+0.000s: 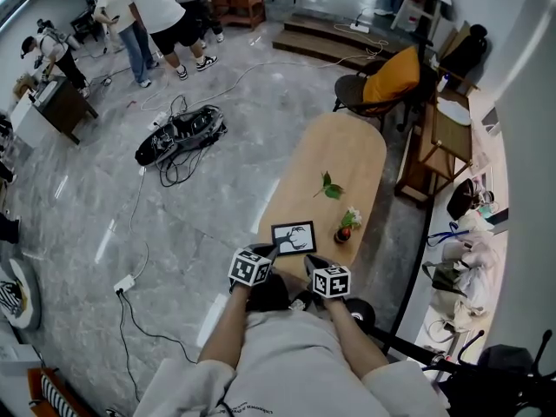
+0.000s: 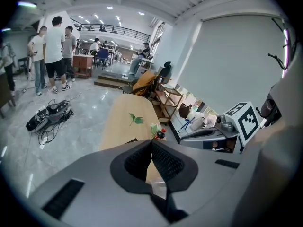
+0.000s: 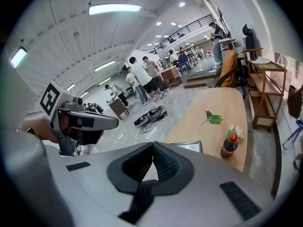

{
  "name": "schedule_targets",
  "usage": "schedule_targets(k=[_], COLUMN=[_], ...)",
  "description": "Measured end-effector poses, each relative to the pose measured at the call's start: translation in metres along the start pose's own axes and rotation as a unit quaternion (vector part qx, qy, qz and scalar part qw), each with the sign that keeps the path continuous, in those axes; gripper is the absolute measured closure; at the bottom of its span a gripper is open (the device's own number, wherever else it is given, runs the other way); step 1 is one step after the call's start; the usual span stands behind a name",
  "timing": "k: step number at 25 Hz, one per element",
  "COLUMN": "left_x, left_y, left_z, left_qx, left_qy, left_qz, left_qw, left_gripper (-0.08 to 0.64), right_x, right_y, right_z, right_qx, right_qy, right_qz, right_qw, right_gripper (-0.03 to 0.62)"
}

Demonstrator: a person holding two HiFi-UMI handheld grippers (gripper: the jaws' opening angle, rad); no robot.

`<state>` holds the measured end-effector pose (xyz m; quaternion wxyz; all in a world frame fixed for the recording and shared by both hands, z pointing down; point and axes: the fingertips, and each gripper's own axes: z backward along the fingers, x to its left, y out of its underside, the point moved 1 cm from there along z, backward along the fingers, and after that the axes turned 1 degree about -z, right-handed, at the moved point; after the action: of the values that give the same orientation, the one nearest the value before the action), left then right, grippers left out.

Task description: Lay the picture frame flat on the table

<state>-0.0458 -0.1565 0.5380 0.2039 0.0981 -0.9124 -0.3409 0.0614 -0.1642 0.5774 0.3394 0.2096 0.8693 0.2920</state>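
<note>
The picture frame (image 1: 294,237), dark-rimmed with a pale deer picture, sits at the near end of the long wooden table (image 1: 347,155). I cannot tell from here whether it stands or lies flat. My left gripper (image 1: 271,252) is just off its near left corner and my right gripper (image 1: 310,261) is off its near right corner. Neither touches it. In the left gripper view the left gripper (image 2: 151,145) is shut and holds nothing. The right gripper (image 3: 153,148) is also shut and holds nothing; the frame's top (image 3: 189,147) shows just beyond its jaws.
A small red-capped bottle with flowers (image 1: 345,228) stands right of the frame, and a green leaf sprig (image 1: 329,187) lies further along the table. A chair with an orange cushion (image 1: 391,76) is at the far end. Cables and a black bag (image 1: 178,133) lie on the floor to the left.
</note>
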Motion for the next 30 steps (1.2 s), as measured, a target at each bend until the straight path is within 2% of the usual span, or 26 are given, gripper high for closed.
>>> schedule_targets(k=[5, 10, 22, 30], left_x=[0.002, -0.003, -0.004, -0.005], left_y=[-0.001, -0.001, -0.002, -0.004], left_z=[-0.003, -0.005, -0.008, -0.006], left_qx=[0.011, 0.007, 0.004, 0.011], left_qy=[-0.002, 0.002, 0.008, 0.003], left_qz=[-0.003, 0.002, 0.012, 0.01], left_qw=[0.9999, 1.0, 0.9999, 0.9999], left_gripper=[0.538, 0.537, 0.537, 0.537], right_x=[-0.003, -0.004, -0.011, -0.006], right_y=[-0.003, 0.0, 0.005, 0.004], right_z=[-0.003, -0.006, -0.008, -0.006], right_qx=[-0.002, 0.011, 0.026, 0.021], right_qy=[0.002, 0.003, 0.006, 0.002], right_qz=[-0.004, 0.012, 0.01, 0.011], right_qw=[1.0, 1.0, 1.0, 1.0], right_gripper=[0.56, 0.56, 0.558, 0.56])
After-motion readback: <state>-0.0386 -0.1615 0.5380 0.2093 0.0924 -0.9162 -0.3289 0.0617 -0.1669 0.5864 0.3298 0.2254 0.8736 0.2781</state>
